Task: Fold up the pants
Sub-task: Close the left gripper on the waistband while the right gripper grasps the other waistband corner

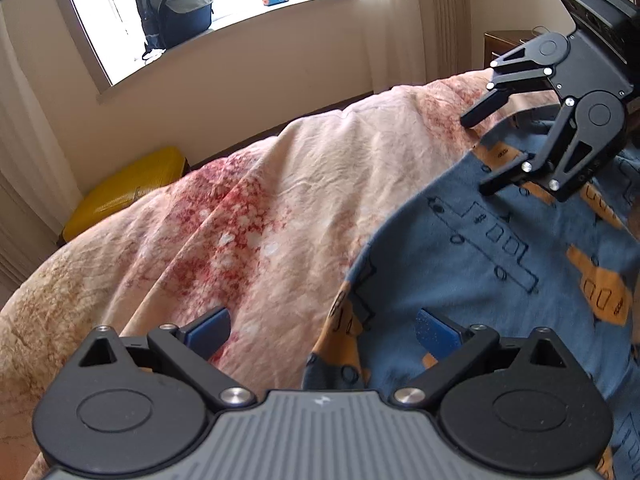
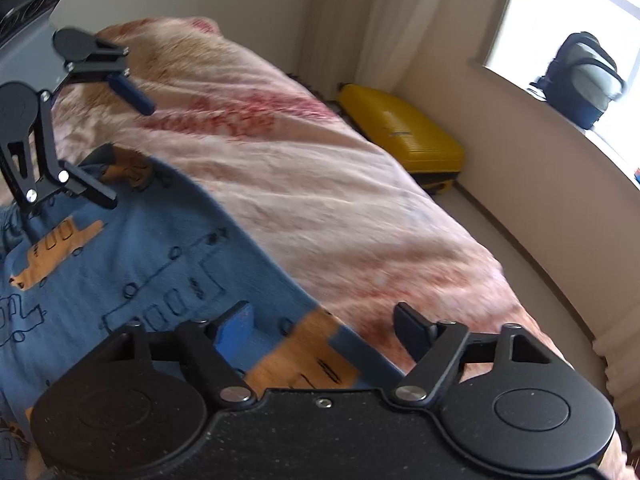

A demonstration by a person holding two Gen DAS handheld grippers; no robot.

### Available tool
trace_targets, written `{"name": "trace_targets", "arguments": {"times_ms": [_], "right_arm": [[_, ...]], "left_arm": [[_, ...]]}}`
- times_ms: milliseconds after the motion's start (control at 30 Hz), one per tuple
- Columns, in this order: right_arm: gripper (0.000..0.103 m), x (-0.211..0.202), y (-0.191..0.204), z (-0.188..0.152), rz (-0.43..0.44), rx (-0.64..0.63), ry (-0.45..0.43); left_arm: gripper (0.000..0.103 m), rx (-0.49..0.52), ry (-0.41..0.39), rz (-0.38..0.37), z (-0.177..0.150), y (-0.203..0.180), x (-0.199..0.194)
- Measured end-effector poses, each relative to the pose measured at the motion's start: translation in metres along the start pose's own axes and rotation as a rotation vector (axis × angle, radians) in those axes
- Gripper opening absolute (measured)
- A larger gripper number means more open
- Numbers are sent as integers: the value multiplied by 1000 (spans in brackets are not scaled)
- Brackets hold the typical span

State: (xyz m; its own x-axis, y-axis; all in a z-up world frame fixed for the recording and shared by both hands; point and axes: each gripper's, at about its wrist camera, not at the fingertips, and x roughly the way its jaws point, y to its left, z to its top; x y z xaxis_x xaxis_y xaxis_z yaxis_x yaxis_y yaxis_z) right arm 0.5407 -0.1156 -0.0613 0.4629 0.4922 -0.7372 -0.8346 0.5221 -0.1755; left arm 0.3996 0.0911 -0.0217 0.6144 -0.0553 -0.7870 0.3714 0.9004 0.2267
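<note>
Blue pants (image 1: 500,280) with orange bus prints lie flat on a pink and red floral bedspread (image 1: 240,220). My left gripper (image 1: 324,332) is open, and its blue pads straddle the near edge of the pants. My right gripper (image 1: 486,148) is at the far corner, also open, with one finger over the bedspread and the other over the fabric. In the right wrist view the pants (image 2: 120,264) have their edge running between the spread fingers of my right gripper (image 2: 324,326). My left gripper (image 2: 120,146) is at the top left there, jaws apart. Neither gripper's pads press on the cloth.
A yellow suitcase (image 1: 120,192) (image 2: 404,136) lies on the floor beside the bed, under the window. A dark backpack (image 1: 176,8) (image 2: 588,80) stands on the sill. A dark wooden cabinet (image 1: 504,40) is beyond the bed. The bedspread (image 2: 320,184) reaches to the bed's edge.
</note>
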Motion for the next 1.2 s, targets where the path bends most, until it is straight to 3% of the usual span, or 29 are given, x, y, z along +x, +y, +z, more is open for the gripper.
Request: {"name": "trace_targets", "arguments": {"times_ms": [100,300,667,700,767,900,967,1133,1200], "right_arm": [[64,2,5,8,25,0,-11],[56,13,20,14,27,-48,29],[57,14,18,10,16,-24,26],[55,14,18,10,21,-22,30],[46,13,19,10,30,-26,38],[30,14,23,11,41,-40,54],[25,15,24,11,34,-42,58],[1,13,24,11,-7,-27,60],[0,11,26,10,-23,-26,49]], "left_arm": [[101,6,12,3,-4,4,-2],[100,2,17,4,-9,12,-5],[98,1,25,26,-14,13,-8],[96,-3,22,19,-15,14,-8],[78,-25,33,-24,-14,18,-7],[60,-118,50,-110,-15,31,-5],[41,-151,55,-152,-15,36,-5],[15,-234,59,-207,-15,46,-8],[9,-244,48,-197,-15,44,-12]]}}
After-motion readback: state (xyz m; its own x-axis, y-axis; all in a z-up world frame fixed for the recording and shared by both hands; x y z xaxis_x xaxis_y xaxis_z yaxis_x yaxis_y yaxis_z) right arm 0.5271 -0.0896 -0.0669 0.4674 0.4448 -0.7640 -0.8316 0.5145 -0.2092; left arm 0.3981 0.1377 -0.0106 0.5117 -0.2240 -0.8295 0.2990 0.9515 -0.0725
